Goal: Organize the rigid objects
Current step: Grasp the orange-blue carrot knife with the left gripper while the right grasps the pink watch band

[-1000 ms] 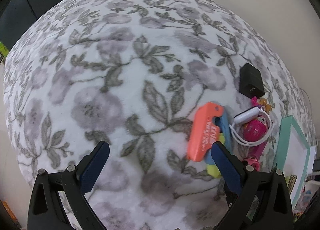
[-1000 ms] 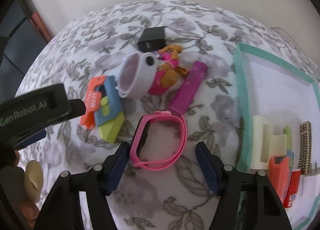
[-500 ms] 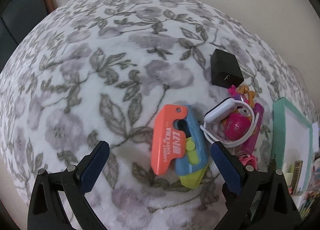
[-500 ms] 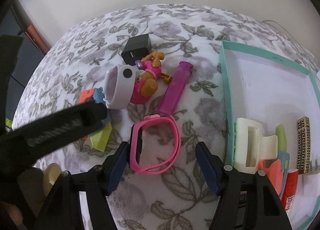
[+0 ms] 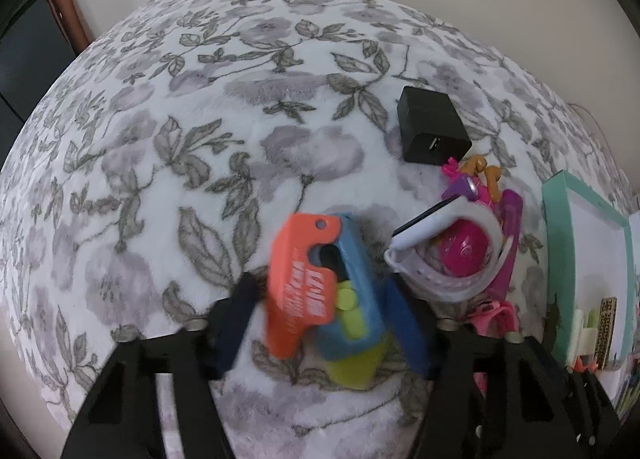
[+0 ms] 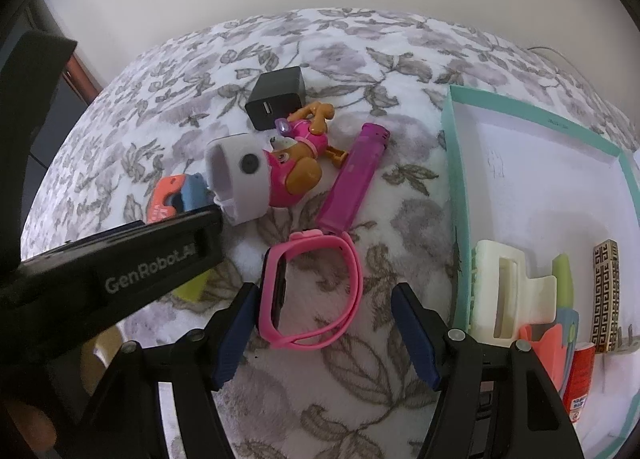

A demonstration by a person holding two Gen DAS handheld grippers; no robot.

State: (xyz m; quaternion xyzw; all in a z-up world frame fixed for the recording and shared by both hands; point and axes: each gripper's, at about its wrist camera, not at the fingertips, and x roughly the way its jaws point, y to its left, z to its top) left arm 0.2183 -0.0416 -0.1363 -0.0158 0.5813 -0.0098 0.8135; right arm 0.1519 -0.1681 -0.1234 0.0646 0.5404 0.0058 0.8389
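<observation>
Fingers of left gripper (image 5: 320, 323) closing around orange-blue-yellow plastic toy (image 5: 328, 299), right gripper (image 6: 324, 323) spread about pink rubber watch (image 6: 310, 293); teal tray (image 6: 454, 163) part-filled, five pieces left on floral bed (image 5: 200, 147).

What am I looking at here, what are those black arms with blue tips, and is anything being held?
These are two fisheye pictures, each from a camera mounted on a hand-held gripper that a person carries, one per hand. The black arms with blue pads are its two fingers.

The left hand-held gripper has its fingers around an orange, blue and yellow toy; the picture is blurred, so I cannot tell if it grips. The right hand-held gripper is open, with a pink watch between its fingers.

On the floral blanket also lie a black charger, a puppy figure, a white band and a purple tube. A teal tray already holds a cream hair clip.
</observation>
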